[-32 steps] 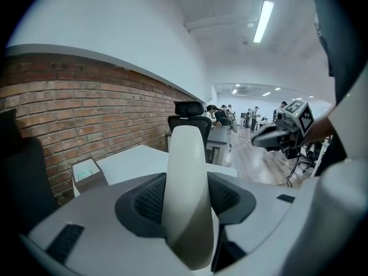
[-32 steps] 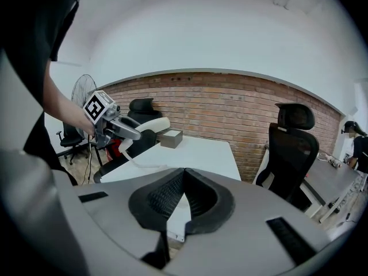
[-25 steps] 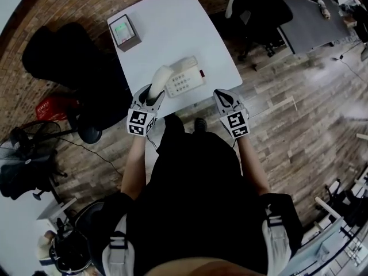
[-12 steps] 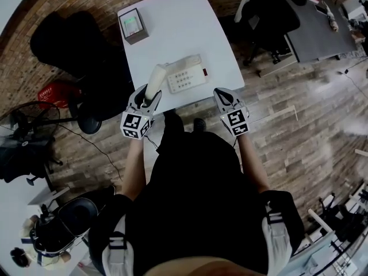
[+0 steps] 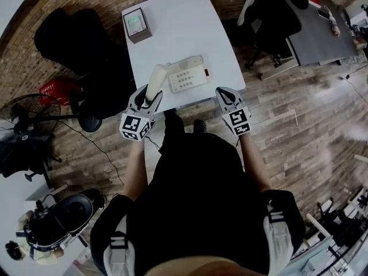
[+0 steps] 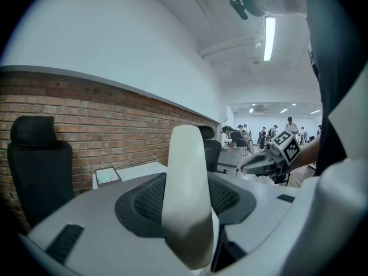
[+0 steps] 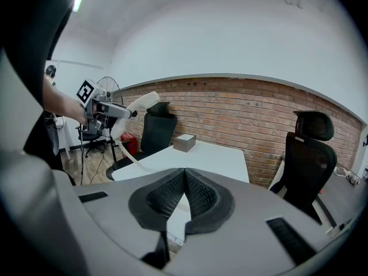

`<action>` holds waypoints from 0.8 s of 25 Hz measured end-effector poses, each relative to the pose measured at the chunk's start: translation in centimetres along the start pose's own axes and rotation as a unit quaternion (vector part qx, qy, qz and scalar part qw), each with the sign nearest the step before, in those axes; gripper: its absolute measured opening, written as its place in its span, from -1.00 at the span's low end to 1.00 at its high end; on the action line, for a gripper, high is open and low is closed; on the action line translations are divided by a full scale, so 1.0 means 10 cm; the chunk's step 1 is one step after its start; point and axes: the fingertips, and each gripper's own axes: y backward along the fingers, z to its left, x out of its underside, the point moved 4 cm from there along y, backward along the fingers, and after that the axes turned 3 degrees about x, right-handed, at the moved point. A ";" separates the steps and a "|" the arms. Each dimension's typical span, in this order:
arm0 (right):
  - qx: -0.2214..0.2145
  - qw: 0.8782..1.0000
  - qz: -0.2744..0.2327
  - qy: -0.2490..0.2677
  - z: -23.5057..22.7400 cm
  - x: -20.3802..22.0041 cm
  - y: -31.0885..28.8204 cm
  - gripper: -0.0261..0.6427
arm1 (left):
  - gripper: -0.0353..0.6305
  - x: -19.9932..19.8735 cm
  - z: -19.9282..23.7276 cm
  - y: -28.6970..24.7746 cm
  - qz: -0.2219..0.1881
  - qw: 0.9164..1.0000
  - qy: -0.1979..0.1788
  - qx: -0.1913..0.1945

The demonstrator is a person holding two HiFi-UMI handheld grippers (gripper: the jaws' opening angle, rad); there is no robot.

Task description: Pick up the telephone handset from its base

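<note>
White table (image 5: 172,33), handset (image 5: 156,79) clamped in left tool (image 5: 149,95), off its base (image 5: 188,78).

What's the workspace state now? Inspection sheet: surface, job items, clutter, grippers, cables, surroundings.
Surface: white table, mostly bare.
Job's things: cream handset held upright, off its base; keypad base near the table's front edge.
Clutter: small box with a green-lit top at the far left corner.
Grippers: left gripper shut on the handset; right gripper shut, empty, by the table's front edge.
Cables: handset cord hangs to the table; thin cable on the floor at left.
Surroundings: black office chair, red basket, brick wall, wood floor.
</note>
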 end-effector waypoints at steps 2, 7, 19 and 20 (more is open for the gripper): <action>0.000 1.000 0.000 0.001 0.01 0.00 0.01 -0.93 | -0.23 -0.01 -0.01 0.02 -0.001 1.000 0.000 -0.001; 0.007 1.000 -0.004 0.000 0.02 -0.02 0.04 -0.93 | -0.23 0.01 -0.01 0.06 0.004 1.000 0.001 0.000; 0.004 1.000 0.006 -0.004 -0.02 0.10 0.08 -0.93 | -0.23 0.02 -0.04 0.02 0.004 1.000 0.008 -0.008; 0.003 1.000 0.005 -0.004 -0.02 0.10 0.07 -0.93 | -0.23 0.03 -0.04 0.03 0.004 1.000 0.009 -0.009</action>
